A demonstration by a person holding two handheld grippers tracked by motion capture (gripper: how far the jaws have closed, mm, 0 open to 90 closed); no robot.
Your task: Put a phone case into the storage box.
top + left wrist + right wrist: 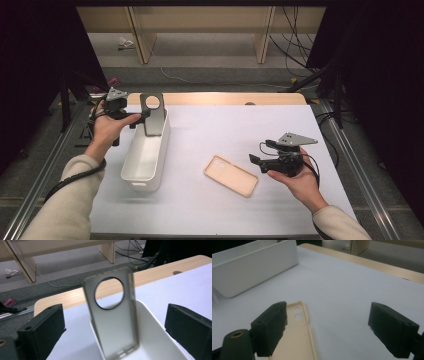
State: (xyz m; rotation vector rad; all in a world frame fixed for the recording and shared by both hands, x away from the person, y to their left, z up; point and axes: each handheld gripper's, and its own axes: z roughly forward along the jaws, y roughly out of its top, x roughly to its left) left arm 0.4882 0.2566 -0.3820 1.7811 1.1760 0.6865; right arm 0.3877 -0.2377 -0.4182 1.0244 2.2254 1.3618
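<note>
- The right gripper point(256, 161) hovers wide open, empty, beside the beige phone case point(231, 175) lying flat on the worktop point(215, 135).
- That case looks light, thin and bendy; best pinched across a long edge.
- The left gripper point(142, 115) is wide open; the grey phone case point(112, 315) stands unclamped in the white bin point(145, 155).

Left hand point(107, 127) is up at the far left, forearm coming in from the near-left corner in a light sleeve, wrist cocked so the left gripper point(142, 116) points right. Its jaws stand wide apart, nothing pressed between the pads. Right hand point(295, 175) sits lower on the right side, palm up, cradling the right gripper point(253, 159), which aims left. Those jaws are spread wide too, gripping nothing. Cables trail back along both arms.
</note>
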